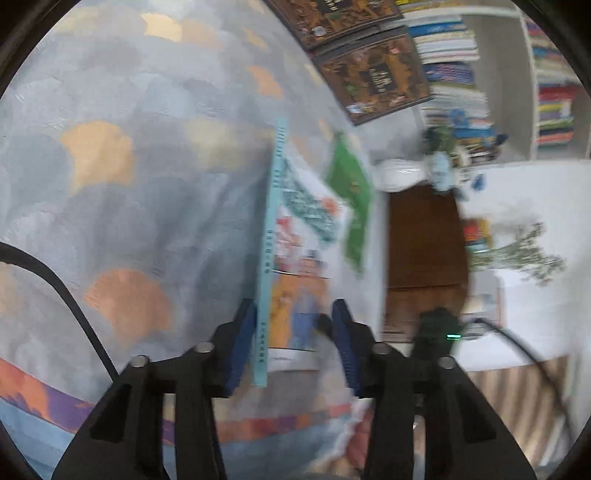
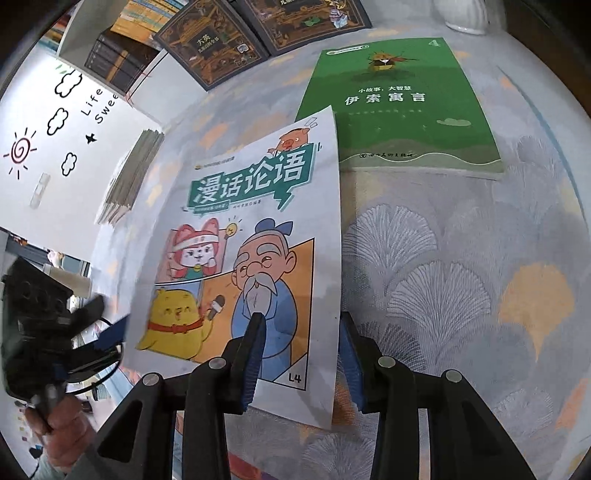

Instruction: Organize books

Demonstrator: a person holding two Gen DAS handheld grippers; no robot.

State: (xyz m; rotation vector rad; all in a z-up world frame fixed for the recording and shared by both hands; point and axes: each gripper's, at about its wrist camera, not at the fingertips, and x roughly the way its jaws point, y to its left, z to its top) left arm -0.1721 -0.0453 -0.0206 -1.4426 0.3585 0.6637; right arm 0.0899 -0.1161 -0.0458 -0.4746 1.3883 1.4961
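Observation:
A comic book with a white cover and a cartoon old man is raised off the patterned tablecloth, casting a shadow along its right edge. My right gripper is shut on its lower right corner, one finger over the cover and the other at the page edge. In the blurred left wrist view the same comic book shows its light-blue spine, which lies between the fingers of my left gripper against one pad. The other pad stands off the cover, so this gripper is open. A green book lies flat behind.
Two dark ornate books lie at the far side of the table. A stack of thin books sits at its left edge, a white vase at the back. Filled bookshelves stand beyond. A hand holds the left gripper.

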